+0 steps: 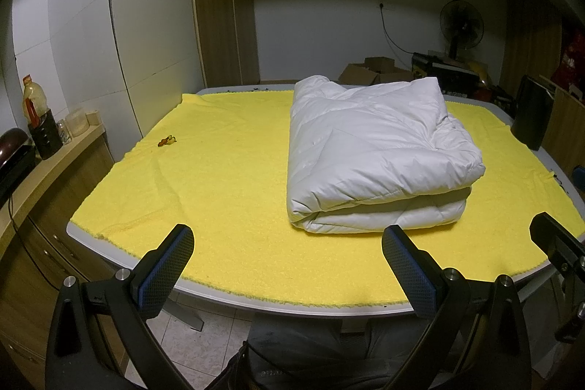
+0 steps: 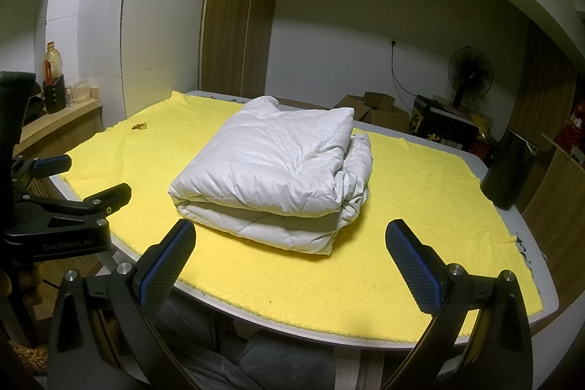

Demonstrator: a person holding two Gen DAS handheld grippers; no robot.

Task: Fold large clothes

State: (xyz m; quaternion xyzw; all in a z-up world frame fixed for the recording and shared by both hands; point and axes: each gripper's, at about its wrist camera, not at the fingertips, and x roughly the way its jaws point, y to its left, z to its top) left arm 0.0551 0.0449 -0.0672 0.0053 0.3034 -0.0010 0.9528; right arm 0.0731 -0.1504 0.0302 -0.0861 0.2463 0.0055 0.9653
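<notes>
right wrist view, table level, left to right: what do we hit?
Tall oil bottle with red label on the side counter → small brown scrap on the yellow cloth → folded white padded quilt → open cardboard boxes → black standing fan → dark cylindrical bin at the table's far-right edge.

dim room, white walls, wooden wardrobe [image 2: 234, 17], standing fan [image 2: 470, 72], tiled floor [image 1: 175, 346]

A folded white quilt [image 1: 376, 156] lies on the yellow cloth [image 1: 226, 185]. Near the cloth's front edge, the left gripper [image 1: 289, 265] hangs spread wide, holding nothing.
</notes>
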